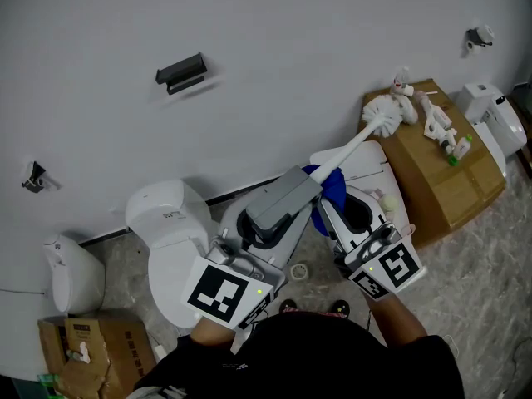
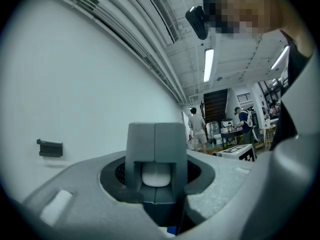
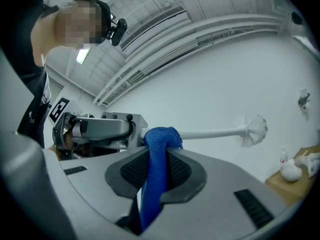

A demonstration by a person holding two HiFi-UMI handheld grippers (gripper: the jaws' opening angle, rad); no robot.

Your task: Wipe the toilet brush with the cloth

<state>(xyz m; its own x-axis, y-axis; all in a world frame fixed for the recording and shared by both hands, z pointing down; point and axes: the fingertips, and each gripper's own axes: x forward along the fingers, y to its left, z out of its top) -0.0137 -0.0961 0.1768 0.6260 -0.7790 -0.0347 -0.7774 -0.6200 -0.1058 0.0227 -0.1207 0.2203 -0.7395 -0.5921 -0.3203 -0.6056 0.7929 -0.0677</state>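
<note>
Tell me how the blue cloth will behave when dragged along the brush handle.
Probably floppy: the blue cloth is pinched thin in the right gripper and folds over the toilet brush handle. It looks light and soft, so it may bunch up rather than slide flat.

1. The wall closes off the far side; a black bracket juts from it, well apart from the toilet brush;
2. a cardboard box, cluttered on top, stands just right of the bristles;
3. a white toilet blocks the lower left; bare floor lies open at right.
</note>
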